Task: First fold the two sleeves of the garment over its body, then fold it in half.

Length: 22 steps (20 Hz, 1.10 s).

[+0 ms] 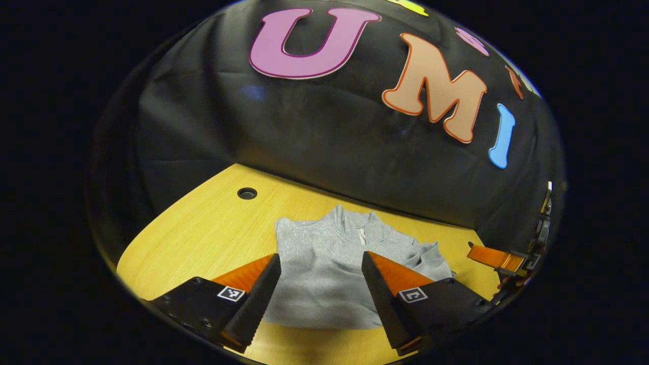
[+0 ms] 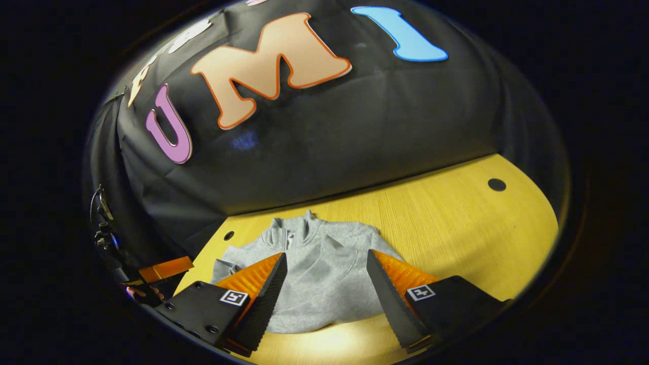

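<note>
The grey garment (image 1: 324, 268) lies flat on the table (image 1: 213, 238), low in the centre of the left gripper view, its collar toward the black wall (image 1: 324, 137) and its hem toward the camera. Its sides look already turned in over the body, with bunched folds at its right edge in that view. In the right gripper view the garment (image 2: 314, 274) again sits low in the centre, collar up, with a rumpled fold at its left edge.

The left claw (image 1: 319, 299) hangs above the near hem, fingers spread wide with the cloth showing between them, gripping nothing. The right claw (image 2: 324, 299) hovers over the hem in the same way, wide open and empty-handed.

At the right edge of the left gripper view the other claw (image 1: 499, 258) pokes in, beside the garment's right side. At the lower left of the right gripper view the other claw (image 2: 165, 268) appears likewise, with a hand (image 2: 144, 293) just below it.

A round hole (image 1: 247, 193) marks the table in the left gripper view, up and left of the garment. In the right gripper view one hole (image 2: 497, 184) lies at the far right of the table (image 2: 456, 228).
</note>
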Each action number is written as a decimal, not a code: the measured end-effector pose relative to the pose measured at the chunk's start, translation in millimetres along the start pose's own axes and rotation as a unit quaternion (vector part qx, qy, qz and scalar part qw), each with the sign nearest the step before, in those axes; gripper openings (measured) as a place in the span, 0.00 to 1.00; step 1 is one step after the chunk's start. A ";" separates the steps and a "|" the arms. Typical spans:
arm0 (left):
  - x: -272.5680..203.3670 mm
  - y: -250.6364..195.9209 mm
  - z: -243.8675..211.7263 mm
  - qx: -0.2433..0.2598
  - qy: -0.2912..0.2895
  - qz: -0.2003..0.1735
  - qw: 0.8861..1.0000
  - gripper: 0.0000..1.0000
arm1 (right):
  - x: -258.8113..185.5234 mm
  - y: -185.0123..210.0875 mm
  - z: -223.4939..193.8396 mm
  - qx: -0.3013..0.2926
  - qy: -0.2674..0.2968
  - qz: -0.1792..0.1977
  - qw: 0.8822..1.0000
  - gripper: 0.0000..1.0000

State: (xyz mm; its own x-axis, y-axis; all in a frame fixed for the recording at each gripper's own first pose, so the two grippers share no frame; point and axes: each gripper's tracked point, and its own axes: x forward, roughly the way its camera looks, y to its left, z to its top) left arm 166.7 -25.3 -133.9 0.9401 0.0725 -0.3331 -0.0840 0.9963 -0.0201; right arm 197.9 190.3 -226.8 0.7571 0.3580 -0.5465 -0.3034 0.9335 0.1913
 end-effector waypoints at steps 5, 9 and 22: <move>-63.8 -14.0 13.9 -0.002 -0.011 -0.011 1.000 0.94 | -75.0 34.4 38.9 -0.024 -0.059 0.025 0.998 0.97; -117.2 -19.0 19.2 0.018 -0.025 -0.013 0.999 0.93 | -134.5 52.4 41.8 -0.065 -0.090 0.022 0.994 0.98; -177.8 5.2 -0.3 -0.009 -0.049 0.008 0.999 0.94 | -234.0 45.4 13.6 -0.071 -0.125 -0.020 0.989 0.97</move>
State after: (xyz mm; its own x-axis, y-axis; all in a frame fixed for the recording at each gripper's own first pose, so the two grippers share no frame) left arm -0.9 -33.0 -75.0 0.9662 0.0937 -0.2403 -0.1044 0.9940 -0.0320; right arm 14.9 149.3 -79.1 0.8843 0.3310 -0.3292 -0.3346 0.9412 0.0476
